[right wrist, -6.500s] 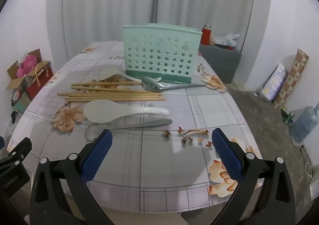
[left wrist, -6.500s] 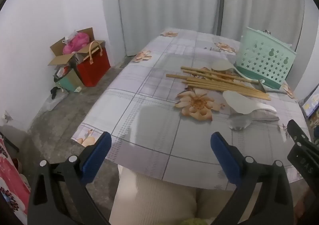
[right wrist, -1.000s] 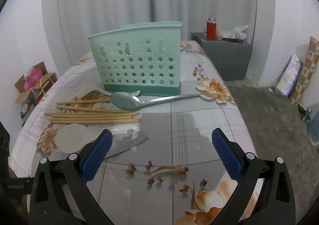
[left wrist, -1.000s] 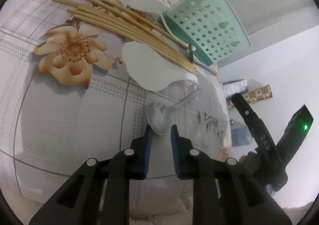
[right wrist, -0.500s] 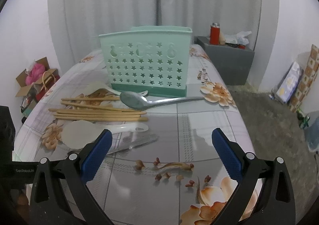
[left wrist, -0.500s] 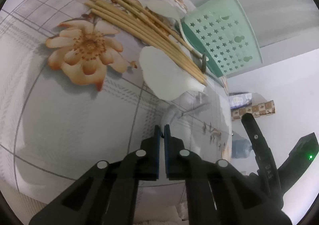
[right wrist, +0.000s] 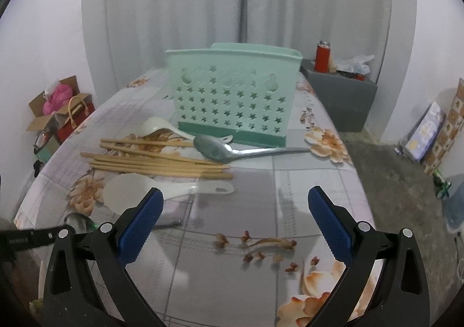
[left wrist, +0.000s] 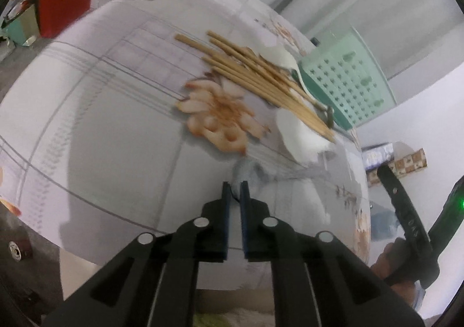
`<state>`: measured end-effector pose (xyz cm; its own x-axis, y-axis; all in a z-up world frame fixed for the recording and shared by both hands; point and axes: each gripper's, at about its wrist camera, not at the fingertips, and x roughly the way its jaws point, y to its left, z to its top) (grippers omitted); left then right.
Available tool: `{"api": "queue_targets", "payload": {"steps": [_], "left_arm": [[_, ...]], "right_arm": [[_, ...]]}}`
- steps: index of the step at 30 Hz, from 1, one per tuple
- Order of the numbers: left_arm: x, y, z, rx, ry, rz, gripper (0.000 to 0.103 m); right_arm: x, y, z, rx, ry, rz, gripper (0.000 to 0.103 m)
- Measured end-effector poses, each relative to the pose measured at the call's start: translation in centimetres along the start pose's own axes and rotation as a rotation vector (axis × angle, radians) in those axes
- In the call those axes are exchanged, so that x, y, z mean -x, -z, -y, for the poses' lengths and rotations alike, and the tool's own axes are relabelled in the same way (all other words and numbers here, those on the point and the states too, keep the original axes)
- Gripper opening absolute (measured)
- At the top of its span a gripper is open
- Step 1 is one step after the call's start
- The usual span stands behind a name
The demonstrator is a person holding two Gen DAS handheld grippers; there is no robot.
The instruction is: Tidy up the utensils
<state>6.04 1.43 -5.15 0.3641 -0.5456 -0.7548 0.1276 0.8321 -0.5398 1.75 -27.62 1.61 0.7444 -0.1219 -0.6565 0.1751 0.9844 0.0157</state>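
At the table's near left edge: left gripper, jaws almost together and opening; the small spoon's bowl rim looks caught between the tips, though blur leaves the contact uncertain; its handle runs right and passes behind the right gripper's near finger.

Handling, judged: thin steel, stiff, light, slick; a curved bowl rim gives the pads little to bite on and may slide out; the flat handle looks the safer place to pinch, near mid-length, so it hangs balanced.

Next right: paddle, white plastic, lying flat, just beyond the small spoon; light, rigid; take it by the handle.

Sticks: loose bundle beyond the paddle; light, apt to roll and scatter; take few at once, mid-length.

Big spoon: bowl touching the stick ends, handle pointing right along the holder's foot.

Holder: green, upright, behind everything; nothing seen in it.

Right gripper: spread wide, empty, above bare cloth.
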Motion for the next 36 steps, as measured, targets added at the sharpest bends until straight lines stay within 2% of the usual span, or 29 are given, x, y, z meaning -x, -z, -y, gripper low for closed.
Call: {"api": "queue_targets", "payload": {"steps": [6,16,20,25,28,32,36], "left_arm": [[-0.3,-0.1,0.1,-0.028,-0.014,0.014,0.012],[-1.1,0.5,2.7,-0.186,-0.145,0.08,0.012],[-1.3,0.5,3.1,-0.229,-0.165,0.101,0.012],[-1.0,0.5,2.4,-0.229,-0.144,0.111,0.009],[-0.4,0.5,1.7,-0.212,-0.139,0.11,0.008],[0.6,0.8,0.4,-0.202,-0.133,0.109,0.008],[1.7,1.1,-0.9,-0.183,-0.121,0.105,0.007]], "right_arm": [[0.2,0.0,-0.6,0.021,0.001,0.002,0.095],[0.1,0.1,-1.2,0.049,-0.009,0.008,0.095],[0.1,0.0,-1.9,0.078,-0.042,0.032,0.095],[-0.3,-0.5,-3.2,0.131,-0.121,0.043,0.095],[-1.0,-0.7,-4.8,0.21,-0.184,0.015,0.088],[-2.8,-0.2,-7.6,0.316,-0.28,-0.093,0.067],[-3.9,0.5,-10.2,0.414,-0.321,-0.145,0.056]]}}
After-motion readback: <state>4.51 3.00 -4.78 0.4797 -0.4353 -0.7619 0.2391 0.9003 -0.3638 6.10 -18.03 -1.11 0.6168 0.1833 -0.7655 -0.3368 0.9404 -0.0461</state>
